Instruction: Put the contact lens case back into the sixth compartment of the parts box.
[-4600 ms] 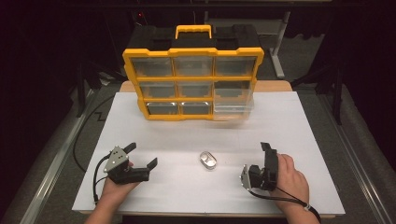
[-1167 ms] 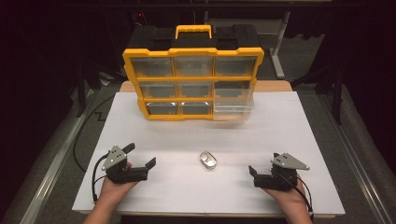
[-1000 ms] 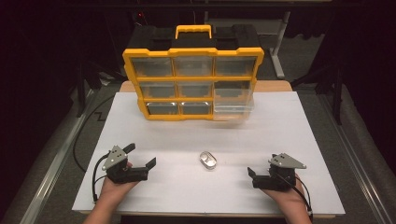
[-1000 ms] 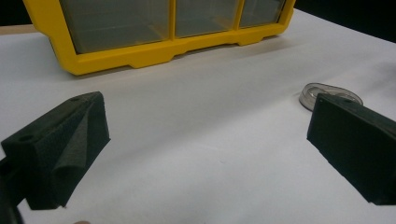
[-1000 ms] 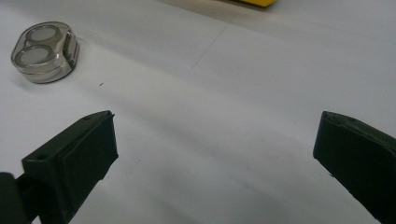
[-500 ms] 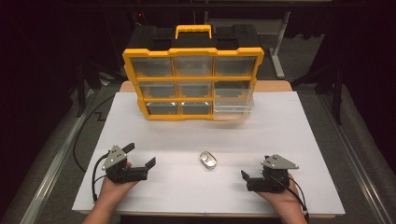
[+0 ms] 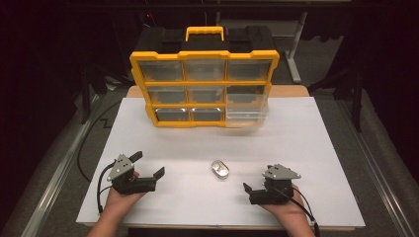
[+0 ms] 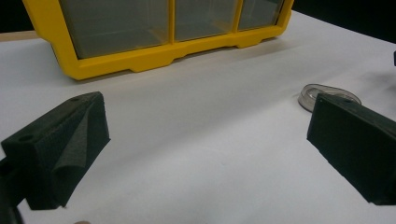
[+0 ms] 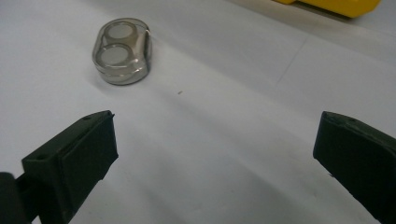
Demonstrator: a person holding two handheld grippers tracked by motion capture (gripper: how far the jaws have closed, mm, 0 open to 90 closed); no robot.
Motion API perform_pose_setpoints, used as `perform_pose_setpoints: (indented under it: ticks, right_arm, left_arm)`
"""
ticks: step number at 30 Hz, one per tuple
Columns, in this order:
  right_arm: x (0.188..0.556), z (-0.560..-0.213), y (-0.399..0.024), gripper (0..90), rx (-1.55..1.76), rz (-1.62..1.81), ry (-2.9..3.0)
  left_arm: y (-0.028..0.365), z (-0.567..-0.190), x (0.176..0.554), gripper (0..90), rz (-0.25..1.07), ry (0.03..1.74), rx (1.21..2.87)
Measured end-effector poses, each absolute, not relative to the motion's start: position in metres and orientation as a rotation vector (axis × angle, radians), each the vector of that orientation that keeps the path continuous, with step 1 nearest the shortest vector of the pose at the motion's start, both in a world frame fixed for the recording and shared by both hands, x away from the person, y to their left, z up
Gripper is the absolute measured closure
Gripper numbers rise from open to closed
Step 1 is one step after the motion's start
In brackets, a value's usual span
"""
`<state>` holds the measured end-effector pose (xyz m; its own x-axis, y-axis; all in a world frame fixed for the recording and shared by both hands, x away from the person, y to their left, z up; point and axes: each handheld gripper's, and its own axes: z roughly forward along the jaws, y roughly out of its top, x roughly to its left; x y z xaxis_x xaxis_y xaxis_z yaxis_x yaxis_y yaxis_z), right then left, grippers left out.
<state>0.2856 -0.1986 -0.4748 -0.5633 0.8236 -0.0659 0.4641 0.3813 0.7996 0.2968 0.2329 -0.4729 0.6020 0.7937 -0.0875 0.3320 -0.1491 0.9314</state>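
A small clear oval case [image 7: 220, 169] with two round discs inside lies on the white table top [image 7: 296, 133], between my two grippers. My left gripper [image 7: 147, 164] rests near the front left with its jaws wide apart and nothing between them. In the left gripper view [image 8: 205, 140] the case [image 8: 327, 95] peeks over the right jaw. My right gripper [image 7: 253, 190] sits front right and points left towards the case, open and empty. From the right gripper view [image 9: 215, 154] the case [image 9: 122, 52] lies ahead and to the left.
A yellow organizer [image 7: 203, 86] with clear drawers stands upright at the back of the table. Its lower right drawer [image 7: 247, 116] is pulled out. The organizer's yellow frame [image 8: 163, 51] fills the far side in the left gripper view. Black floor surrounds the table.
My right gripper turned from its side to level, then slid left towards the case. The left gripper and the case stayed put.
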Motion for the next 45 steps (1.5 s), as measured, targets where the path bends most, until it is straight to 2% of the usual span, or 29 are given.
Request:
perform_pose_setpoints:
  ticks: [15,25,34,45]
  right_arm:
    - [0.297,-0.467,-0.175,0.3,1.078,1.110,2.195]
    - [0.319,-0.466,-0.152,1.8,1.065,1.127,2.219]
    - [0.330,-0.466,-0.132,9.2,1.021,1.134,2.245]
    - [0.338,-0.467,-0.113,23.8,1.003,1.141,2.274]
  left_arm:
    - [0.230,-0.473,0.296,0.2,0.527,0.913,1.748]
    - [0.229,-0.474,0.296,0.2,0.529,0.907,1.759]
    - [0.229,-0.474,0.296,0.2,0.528,0.901,1.755]
    - [0.229,-0.475,0.297,0.2,0.525,0.903,1.759]
